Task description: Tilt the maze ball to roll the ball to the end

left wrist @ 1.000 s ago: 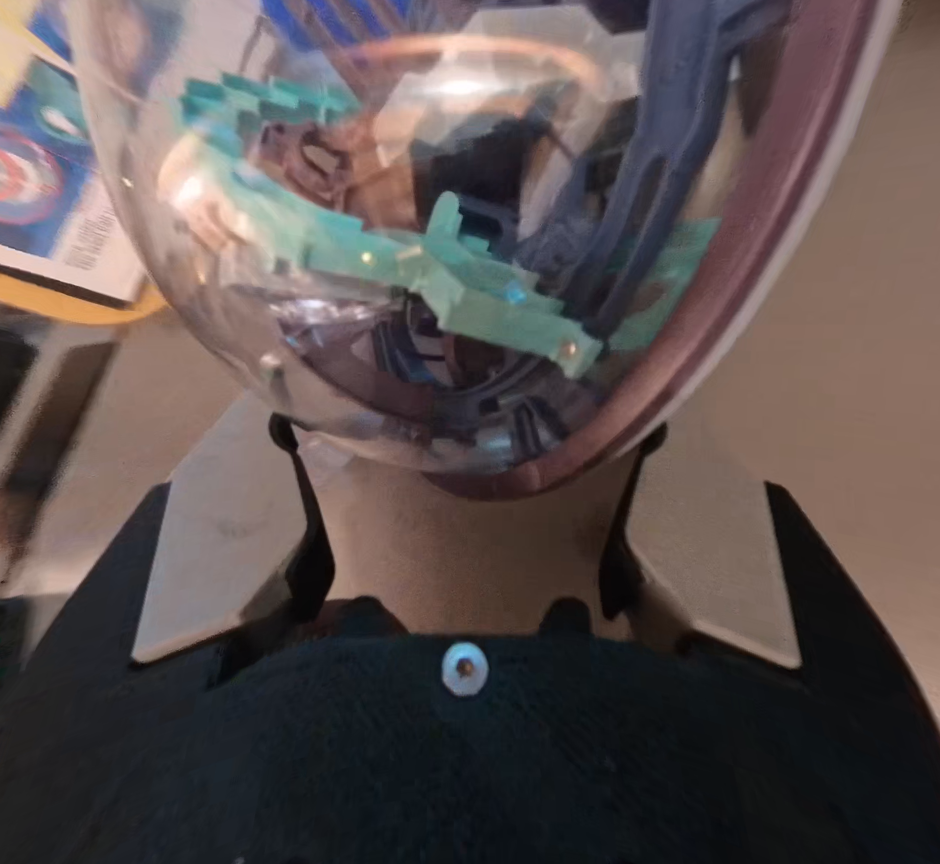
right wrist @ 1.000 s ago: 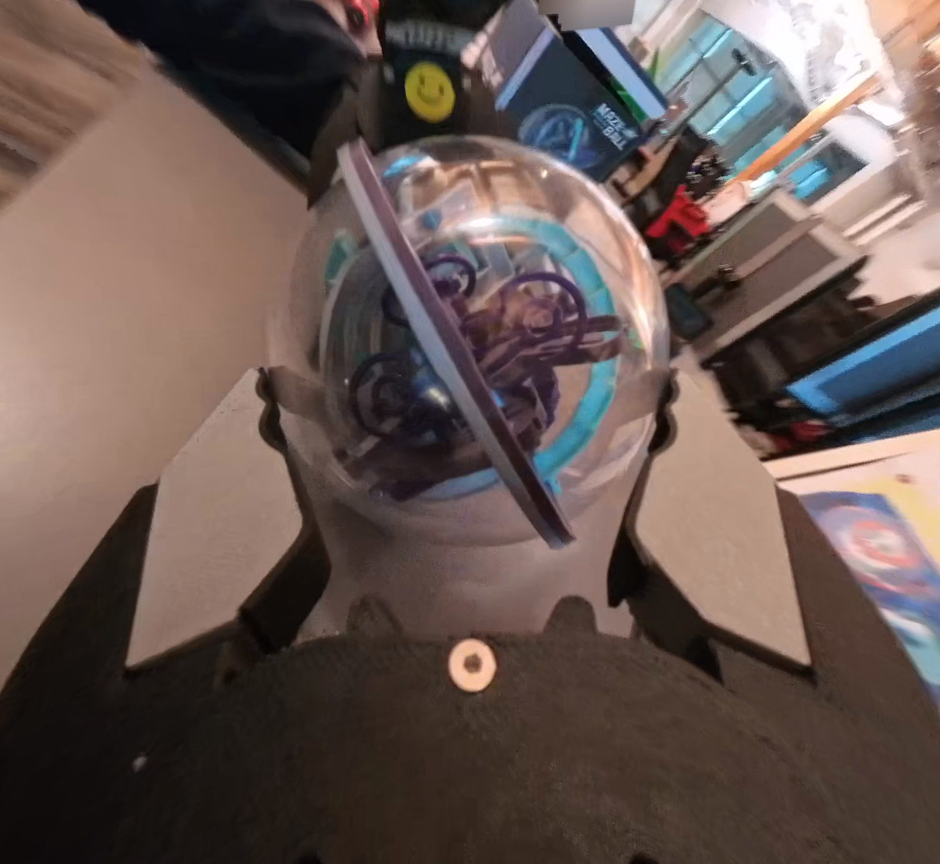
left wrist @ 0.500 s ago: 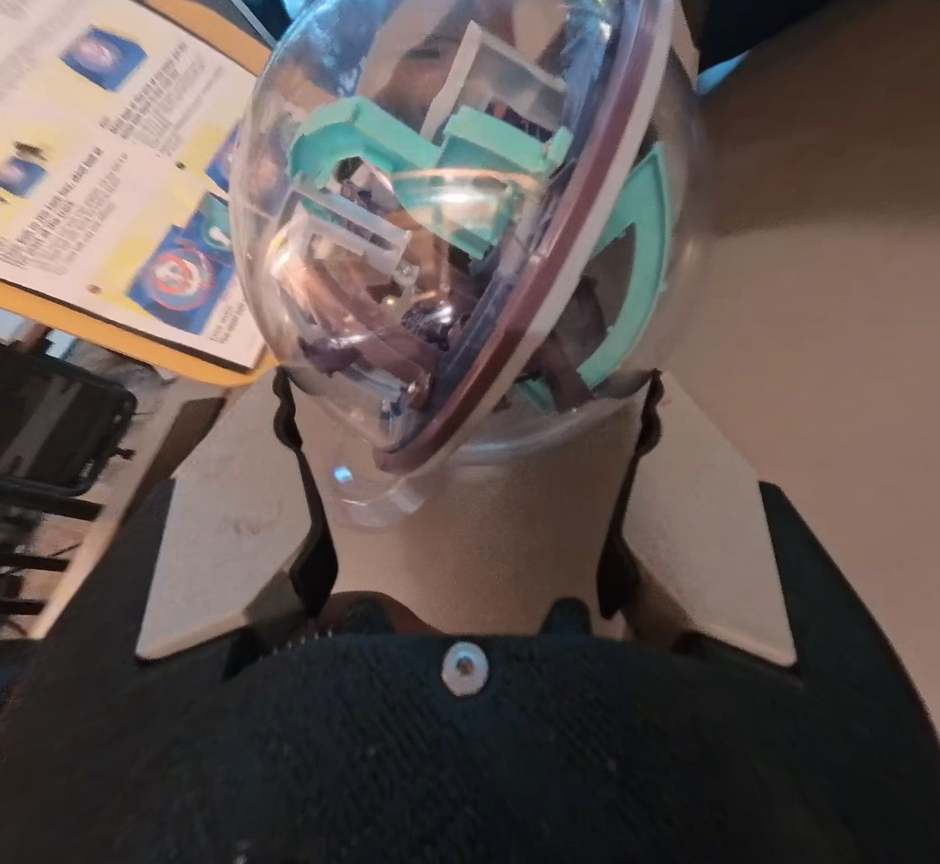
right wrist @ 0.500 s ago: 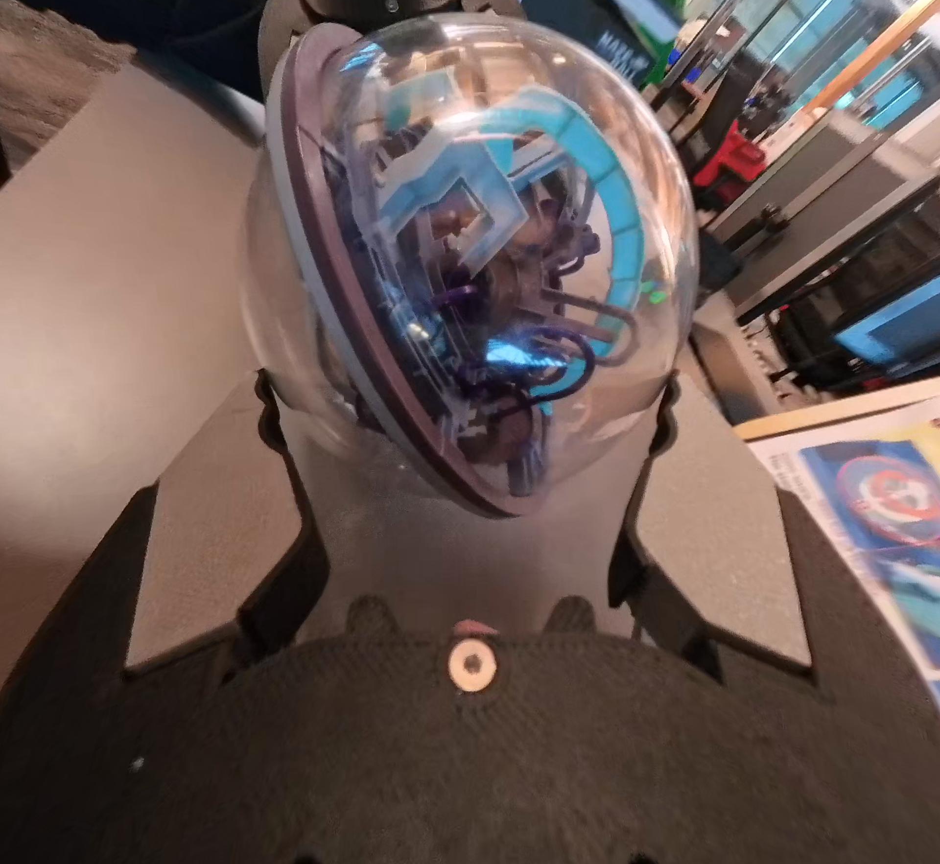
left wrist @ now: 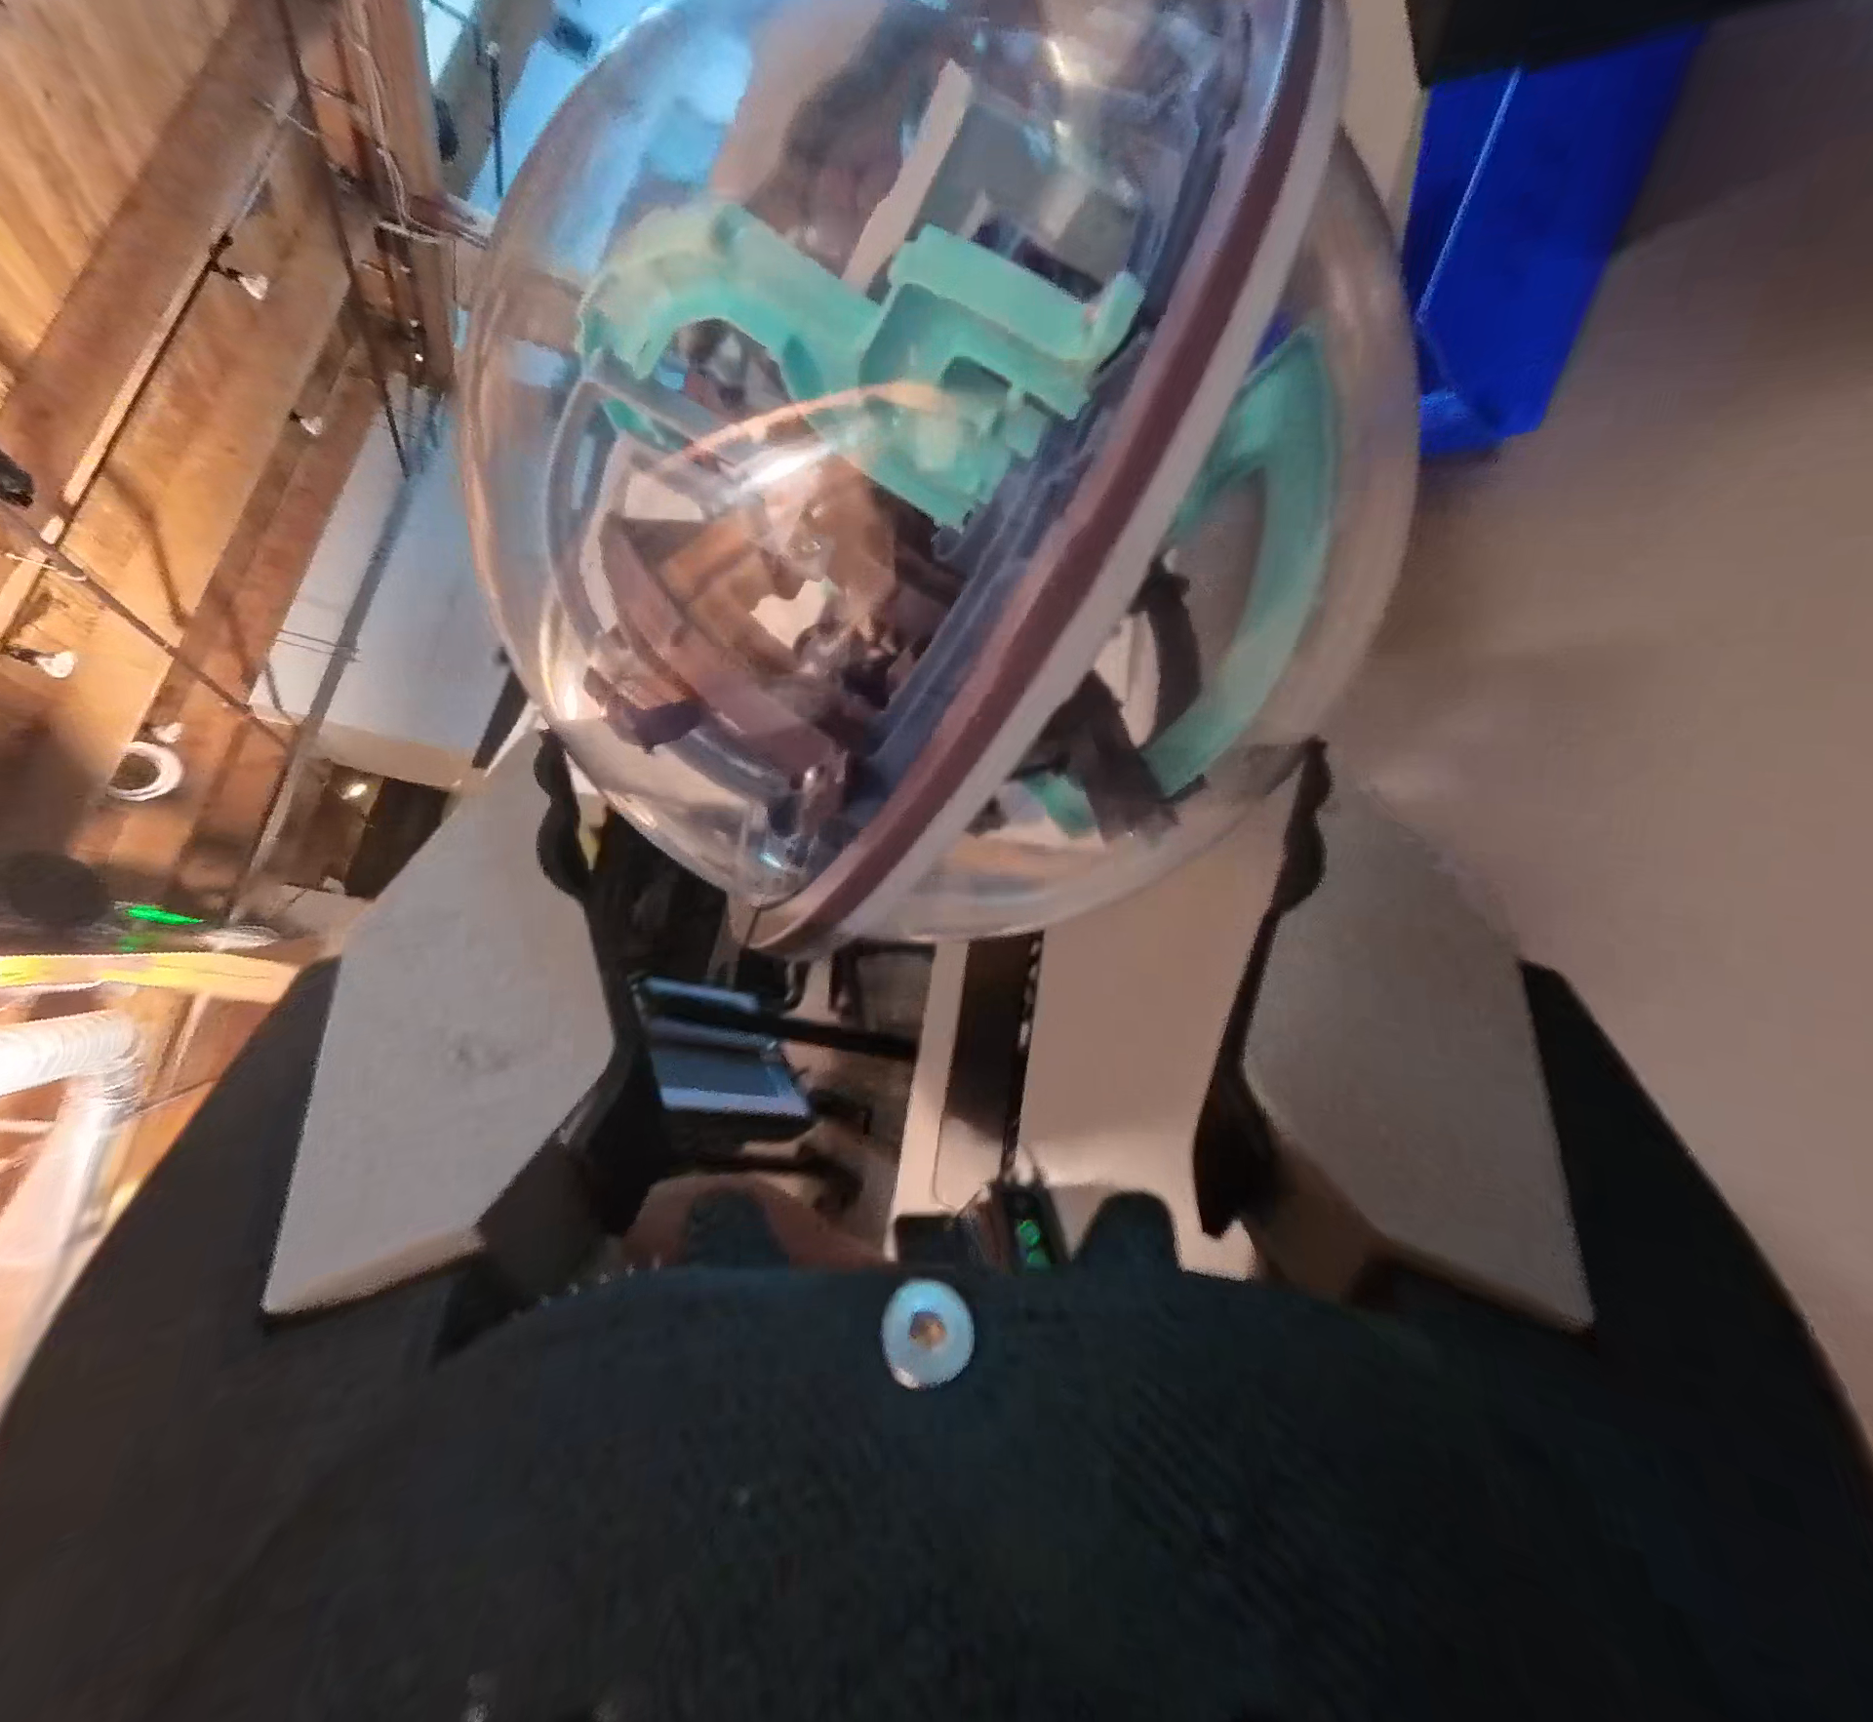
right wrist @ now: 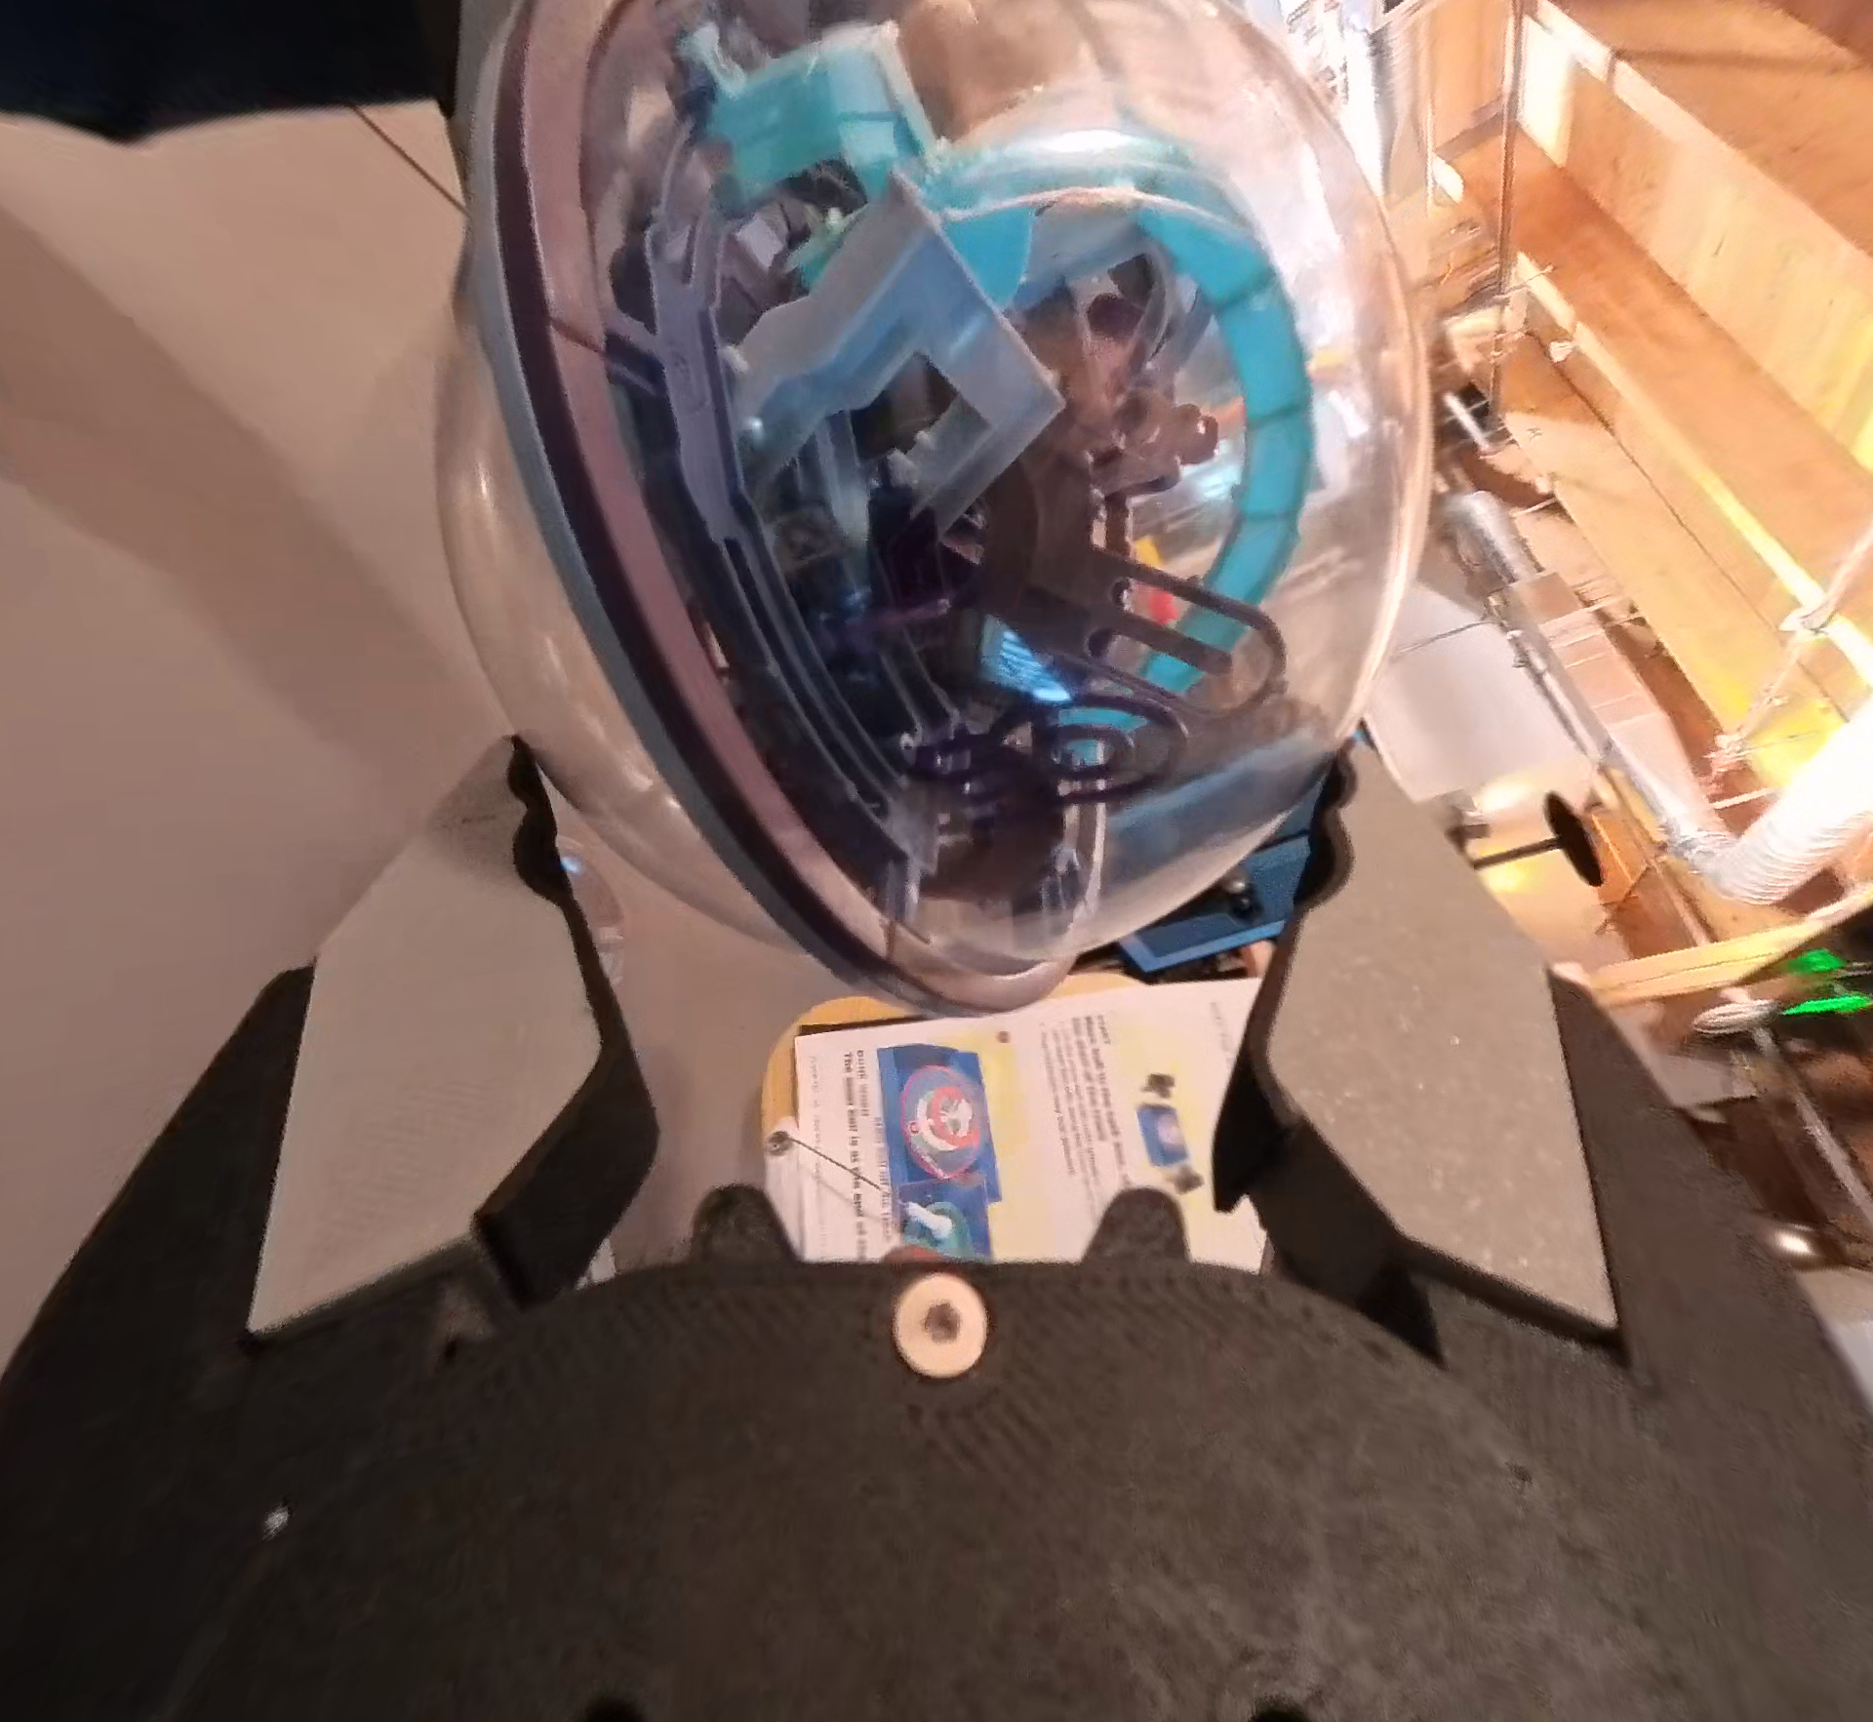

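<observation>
Two grippers bracketed the maze ball (left wrist: 932, 416), which you held in the air, its clear shell showing teal and purple tracks and its purple seam ring running on a slant. Your left gripper (left wrist: 927, 802) had its jaws spread wide, both tips pressed to the lower sides of the sphere. Your right gripper (right wrist: 927, 802) did likewise from the opposite side, gripping the same maze ball (right wrist: 932, 416). The small ball inside could not be picked out. Beneath, in the right wrist view: a printed leaflet (right wrist: 1024, 1136) on a wood-edged tabletop (right wrist: 775, 1080). Beyond: a blue bin (left wrist: 1520, 254), timber ceiling beams (left wrist: 172, 183) and a white duct (right wrist: 1764, 822).
</observation>
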